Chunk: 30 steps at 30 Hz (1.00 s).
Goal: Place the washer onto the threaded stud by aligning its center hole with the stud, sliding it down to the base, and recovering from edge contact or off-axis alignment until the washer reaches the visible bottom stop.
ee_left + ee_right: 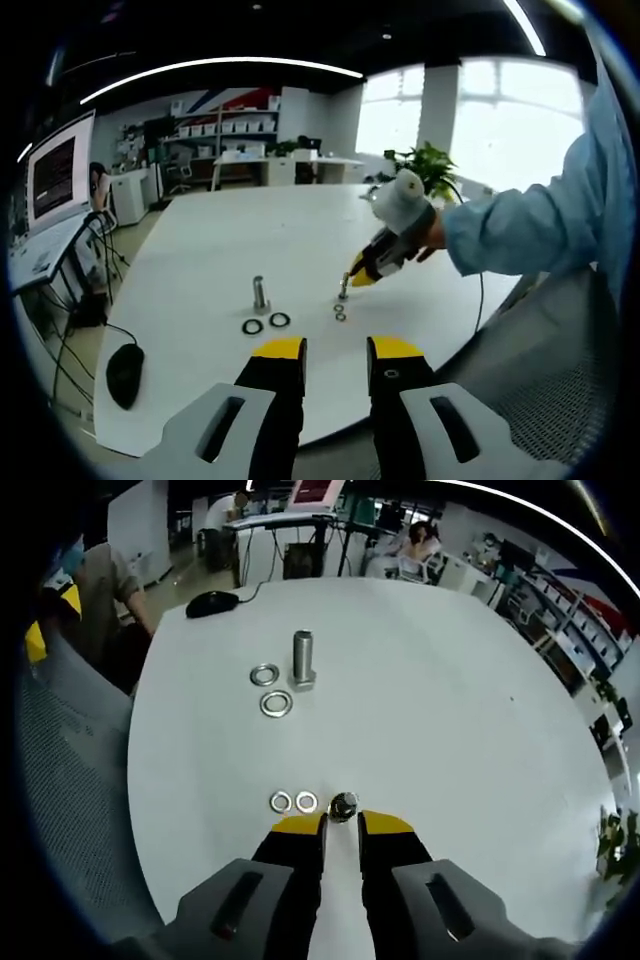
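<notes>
While no writing reads, right tongs [342, 826] at small stud [343, 805], washers [293, 802] beside

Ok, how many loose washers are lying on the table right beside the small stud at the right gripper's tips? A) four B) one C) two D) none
C: in the right gripper view, two small washers lie side by side on the white table, just left of the small stud at the right gripper tips.

Bright daylight from the windows [500, 120] glares off the white table [250, 240], while fisheye distortion bends and darkens the edges.
</notes>
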### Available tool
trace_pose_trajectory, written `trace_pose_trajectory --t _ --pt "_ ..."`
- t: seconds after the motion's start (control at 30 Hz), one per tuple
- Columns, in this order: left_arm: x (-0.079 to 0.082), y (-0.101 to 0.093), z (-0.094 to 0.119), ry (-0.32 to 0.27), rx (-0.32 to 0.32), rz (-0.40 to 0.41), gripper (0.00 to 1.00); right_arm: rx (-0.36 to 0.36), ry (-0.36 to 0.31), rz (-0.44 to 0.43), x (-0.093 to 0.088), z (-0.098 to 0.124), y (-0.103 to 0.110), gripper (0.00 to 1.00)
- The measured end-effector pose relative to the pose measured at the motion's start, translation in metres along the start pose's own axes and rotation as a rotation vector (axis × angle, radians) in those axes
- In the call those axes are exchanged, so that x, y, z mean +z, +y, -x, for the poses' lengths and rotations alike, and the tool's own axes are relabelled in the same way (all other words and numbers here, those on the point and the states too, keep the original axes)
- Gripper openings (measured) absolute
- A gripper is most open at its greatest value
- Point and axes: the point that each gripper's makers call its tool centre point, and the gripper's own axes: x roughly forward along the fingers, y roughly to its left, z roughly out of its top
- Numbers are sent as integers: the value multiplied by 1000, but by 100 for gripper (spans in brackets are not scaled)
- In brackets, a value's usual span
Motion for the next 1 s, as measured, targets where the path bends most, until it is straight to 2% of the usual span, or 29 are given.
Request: trace_pose_trajectory --t 0.4,1.0 --pt "0 0 0 2 1 1 22 51 14 -3 -6 -8 23 13" --pt "-1 0 0 4 3 2 22 134 33 -3 -3 -28 50 13"
